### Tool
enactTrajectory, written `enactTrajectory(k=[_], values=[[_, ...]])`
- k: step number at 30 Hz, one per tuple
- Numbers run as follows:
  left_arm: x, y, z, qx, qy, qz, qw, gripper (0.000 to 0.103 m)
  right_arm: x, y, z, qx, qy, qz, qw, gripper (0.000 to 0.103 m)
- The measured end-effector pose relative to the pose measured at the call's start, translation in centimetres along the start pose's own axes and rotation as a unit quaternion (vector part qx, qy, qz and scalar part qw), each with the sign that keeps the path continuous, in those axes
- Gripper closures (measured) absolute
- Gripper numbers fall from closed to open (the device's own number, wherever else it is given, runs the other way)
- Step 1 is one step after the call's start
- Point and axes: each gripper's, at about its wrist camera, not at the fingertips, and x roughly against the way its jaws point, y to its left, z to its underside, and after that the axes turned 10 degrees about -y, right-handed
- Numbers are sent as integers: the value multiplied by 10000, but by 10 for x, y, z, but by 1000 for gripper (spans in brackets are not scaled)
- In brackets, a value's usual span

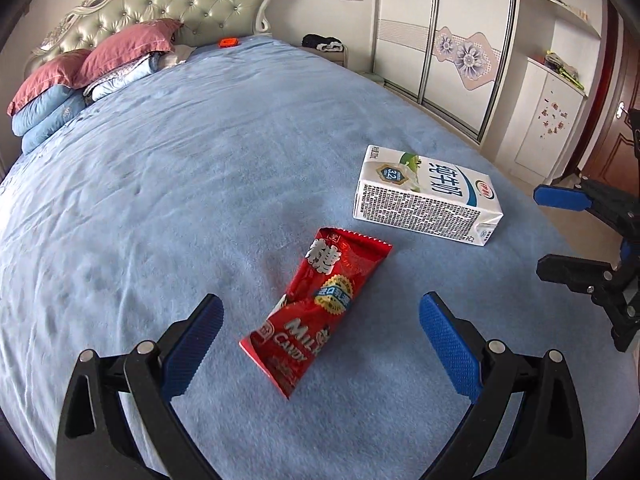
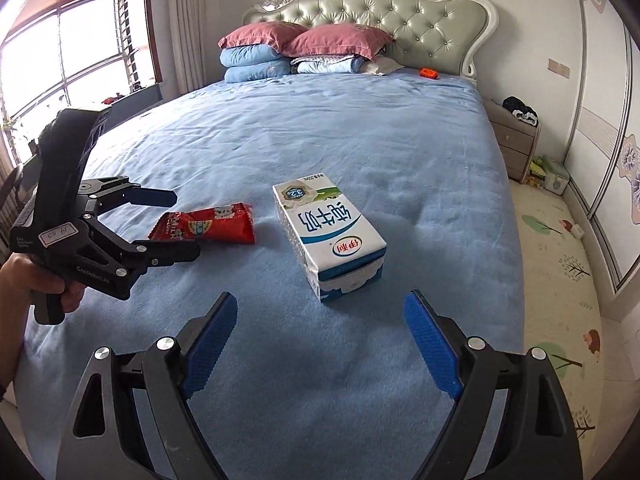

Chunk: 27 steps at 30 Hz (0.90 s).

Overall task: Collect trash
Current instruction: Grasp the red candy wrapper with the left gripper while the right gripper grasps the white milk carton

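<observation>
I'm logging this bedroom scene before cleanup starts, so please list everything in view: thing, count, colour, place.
candy wrapper: 1, red, flat on the bed, ahead of the left tool
milk carton: 1, white and blue, on its side on the bed, ahead of the right tool
bed: 1, blue cover
headboard: 1, green, padded
pillows: 2, pink, atop folded blue bedding by the headboard
small object: 1, orange, near the headboard
wardrobe: 1, white, beside the bed
left tool: 1, black with blue pads, open
right tool: 1, same colours, open
hand: 1, holding the left tool
</observation>
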Motion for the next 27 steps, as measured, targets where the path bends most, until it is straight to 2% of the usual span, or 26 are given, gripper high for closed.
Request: enactTrajectory(k=[2,3,4,7,8,9,15,24,25,27], values=[[-13,6,-1,70,133,-20,9999,9,-12,-6,-4,-41,111,-106,9999,20],[-20,10,0,119,211,-18,9997,28,-16,-7,-5,-45,157,-129,9998,20],[-26,12,1,154,322,-86,9993,36,-22,-9,-7,-30,242,-152,9996,20],[-25,10,2,43,252,-276,9993,52,-34,-10,-10,26,348,-161,9993,19],[-24,8,1,-9,229,-267,9994,63,-38,-11,-11,23,361,-189,9992,18],[-22,8,2,-20,211,-239,9995,69,-41,-12,-12,-4,372,-198,9991,18],[-19,13,3,198,123,-54,9997,70,-60,-17,-20,-37,401,-174,9990,18],[-9,9,5,233,-56,174,9996,71,-78,-18,-29,-177,429,-310,9984,19],[-7,8,5,240,-71,198,9995,71,-79,-17,-28,-202,440,-347,9982,20],[-4,6,5,245,-108,233,9994,71,-81,-16,-27,-171,480,-341,9981,36]])
